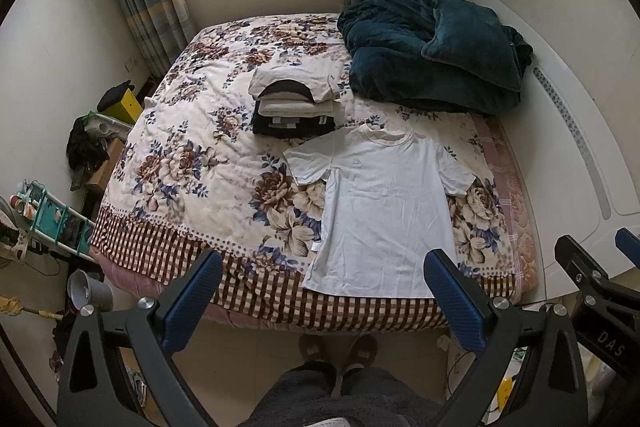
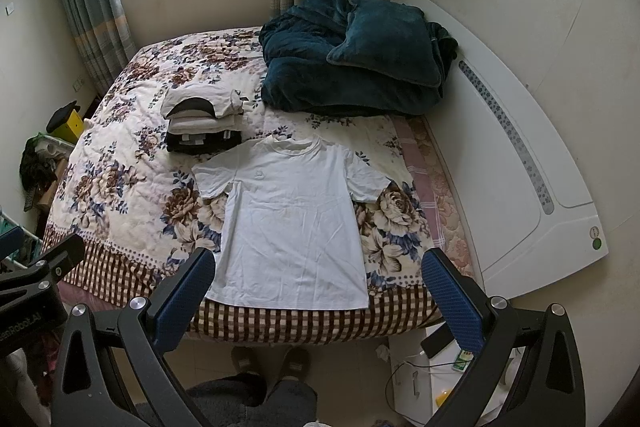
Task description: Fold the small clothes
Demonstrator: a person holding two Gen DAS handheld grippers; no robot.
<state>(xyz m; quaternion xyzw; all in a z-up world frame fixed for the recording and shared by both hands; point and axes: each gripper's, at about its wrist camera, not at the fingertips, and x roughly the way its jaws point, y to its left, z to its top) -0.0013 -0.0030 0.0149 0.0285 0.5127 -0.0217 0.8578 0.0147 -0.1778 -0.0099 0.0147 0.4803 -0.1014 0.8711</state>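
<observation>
A white T-shirt lies flat on the floral bedspread as the left gripper and right gripper hover wide, empty.

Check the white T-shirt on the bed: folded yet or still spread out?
Spread. The white T-shirt lies flat, face up on the floral quilt, both sleeves out and hem at the bed's near edge, with no fold.

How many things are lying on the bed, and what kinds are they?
White T-shirt spread flat: 1
Stack of folded clothes: 1
Dark teal blanket pile: 1
Total: 3 (how many items are in the stack cannot be told)
</observation>
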